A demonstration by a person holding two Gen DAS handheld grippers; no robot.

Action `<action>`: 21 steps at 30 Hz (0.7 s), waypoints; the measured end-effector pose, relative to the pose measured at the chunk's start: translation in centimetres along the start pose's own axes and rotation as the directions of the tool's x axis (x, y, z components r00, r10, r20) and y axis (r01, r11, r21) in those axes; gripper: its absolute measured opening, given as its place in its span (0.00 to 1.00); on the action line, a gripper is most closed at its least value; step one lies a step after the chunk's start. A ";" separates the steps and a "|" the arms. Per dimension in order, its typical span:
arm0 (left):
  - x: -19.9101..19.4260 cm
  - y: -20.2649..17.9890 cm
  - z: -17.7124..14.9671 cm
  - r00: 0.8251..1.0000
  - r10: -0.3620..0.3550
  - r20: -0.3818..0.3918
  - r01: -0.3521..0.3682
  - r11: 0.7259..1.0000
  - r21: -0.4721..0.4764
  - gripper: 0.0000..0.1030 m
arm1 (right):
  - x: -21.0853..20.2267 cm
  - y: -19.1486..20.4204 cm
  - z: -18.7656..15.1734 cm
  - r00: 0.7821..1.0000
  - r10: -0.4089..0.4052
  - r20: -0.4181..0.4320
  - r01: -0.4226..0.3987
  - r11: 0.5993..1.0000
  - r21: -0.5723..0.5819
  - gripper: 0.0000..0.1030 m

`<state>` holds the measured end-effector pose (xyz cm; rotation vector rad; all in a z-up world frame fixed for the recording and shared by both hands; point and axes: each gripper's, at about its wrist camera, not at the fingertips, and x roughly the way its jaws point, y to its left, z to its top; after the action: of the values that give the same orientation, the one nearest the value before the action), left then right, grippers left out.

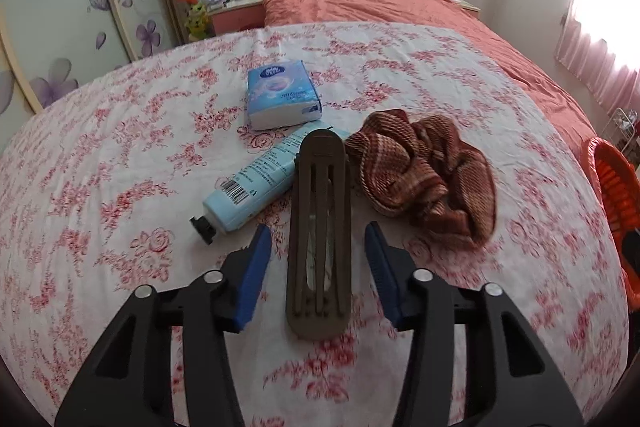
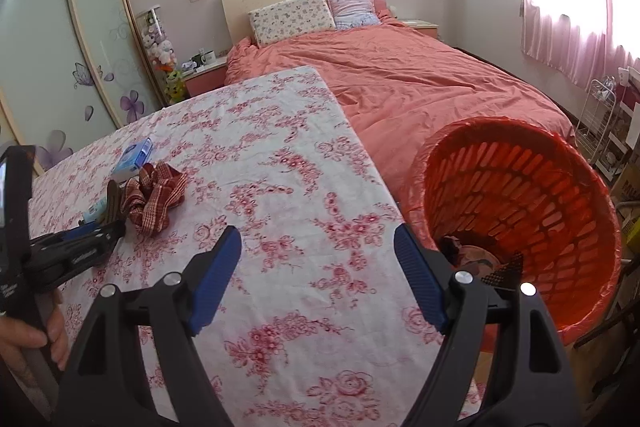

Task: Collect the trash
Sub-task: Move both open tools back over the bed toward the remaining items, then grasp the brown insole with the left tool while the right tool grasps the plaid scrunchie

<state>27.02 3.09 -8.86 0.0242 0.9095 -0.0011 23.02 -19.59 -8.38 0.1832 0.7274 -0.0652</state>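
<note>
A long brown slotted plastic piece [image 1: 320, 227] lies flat on the flowered tablecloth [image 1: 120, 187]. It sits between the blue pads of my left gripper [image 1: 318, 227], with a gap on each side, so the jaws stand open around it. In the right wrist view the left gripper [image 2: 108, 231] reaches in from the left edge, and the brown piece [image 2: 113, 203] shows just past it. My right gripper [image 2: 318, 229] hangs open over bare cloth near the table's right edge, holding nothing. The orange slatted basket [image 2: 520, 187] stands just right of it, with some scraps at its bottom.
A light blue tube [image 1: 256, 183], a blue tissue pack [image 1: 280, 95] and a crumpled brown checked cloth [image 1: 424, 171] lie beyond the brown piece. A bed with a salmon cover [image 2: 400, 79] stands behind the table. A hand [image 2: 32, 339] grips the left tool's handle.
</note>
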 end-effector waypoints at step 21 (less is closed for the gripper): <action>-0.9 6.9 -1.4 0.999 0.040 0.017 -0.040 0.999 -0.007 0.33 | 4.1 8.1 0.5 0.990 0.115 -0.086 -0.123 0.989 -0.087 0.75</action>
<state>25.41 9.99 -8.91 0.0359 0.8914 0.0391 27.41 -11.76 -9.53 0.1412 0.7969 0.0901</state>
